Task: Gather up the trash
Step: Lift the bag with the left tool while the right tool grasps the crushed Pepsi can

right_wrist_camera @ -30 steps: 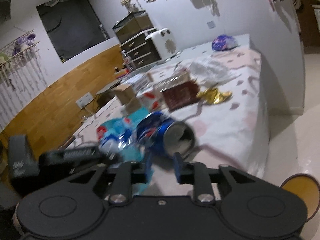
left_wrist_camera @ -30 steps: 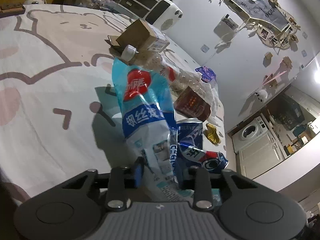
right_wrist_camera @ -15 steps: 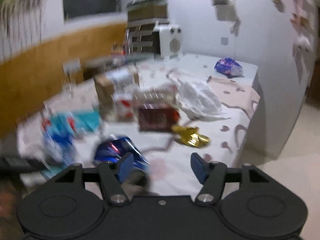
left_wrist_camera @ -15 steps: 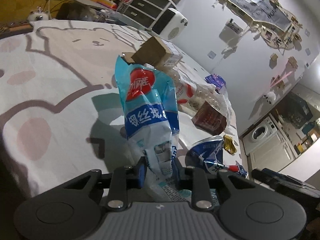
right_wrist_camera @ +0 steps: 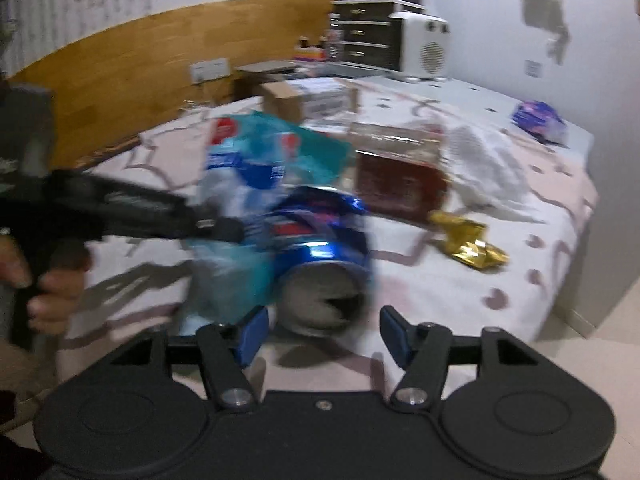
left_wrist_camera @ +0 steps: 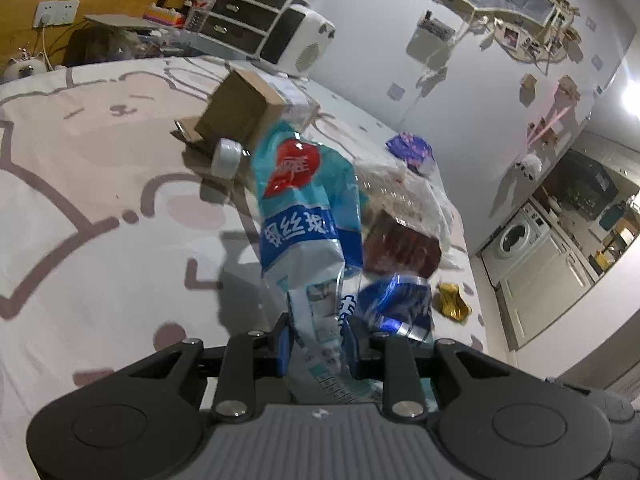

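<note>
Trash lies scattered over a bed (left_wrist_camera: 92, 184) with a bear-print sheet, and the blue can (right_wrist_camera: 320, 240) near the bed's front edge serves as the landmark. Left of the can, the left claw (left_wrist_camera: 316, 340) is clamped narrow on the lower end of a blue and white plastic wrapper (left_wrist_camera: 308, 208), whose loose upper part rises free of the sheet, probably so it can be carried off without dragging other litter along. In the right wrist view a hand (right_wrist_camera: 48, 288) grips that tool's handle, left of the can. The can lies on its side, its open end toward the right claw (right_wrist_camera: 320, 332). That claw's jaws have just opened and then eased in slightly; they stand wide, one pad on either side of the can's mouth, not pressing it as far as the blur allows, apparently lined up to take it. Behind the can sits a cardboard box (left_wrist_camera: 240, 112). Behind it and to the right rests a dark red packet (right_wrist_camera: 400, 184), with crumpled clear plastic (right_wrist_camera: 484, 164) beyond. Right of the can lies a gold foil scrap (right_wrist_camera: 468, 240).
</note>
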